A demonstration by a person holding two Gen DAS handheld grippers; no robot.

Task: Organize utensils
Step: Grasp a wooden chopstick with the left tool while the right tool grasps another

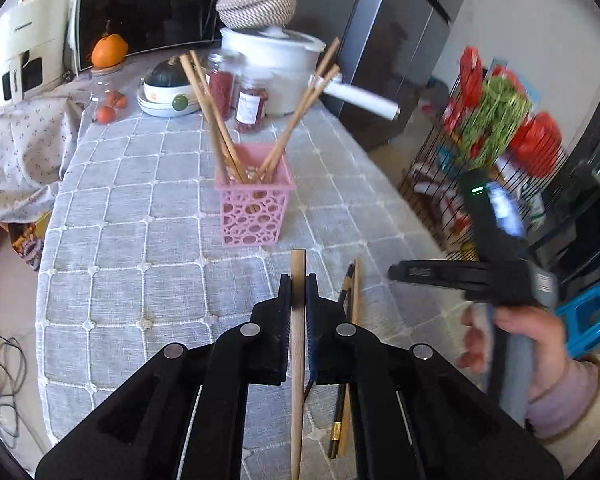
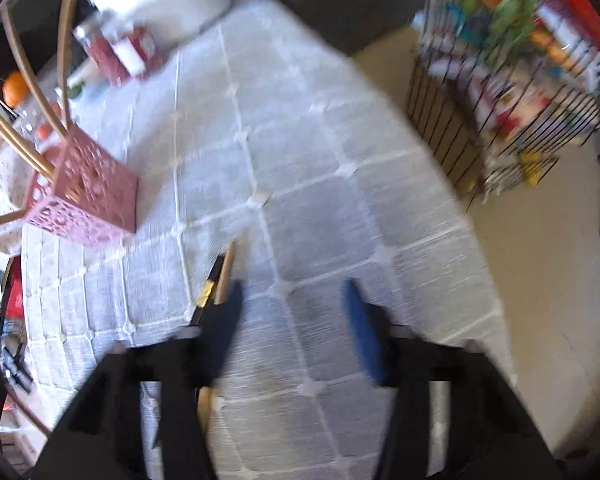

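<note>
The left tongs [image 1: 299, 286] pinched a wooden chopstick [image 1: 298, 360] near the pink basket [image 1: 254, 208], while the right tongs [image 2: 296, 320] stood wide open over the counter [image 2: 300, 140].

Pink holder [image 1: 255, 210] with circle cutouts, tan wooden chopsticks [image 1: 219, 120], grey counter cloth [image 1: 140, 240] gridded in white, black chopstick [image 1: 342, 364] banded gold, orange fruit [image 1: 109, 50]

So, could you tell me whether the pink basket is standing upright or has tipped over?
Upright. The pink basket stands on its base on the tablecloth, open top up, with chopsticks leaning out of it.
</note>
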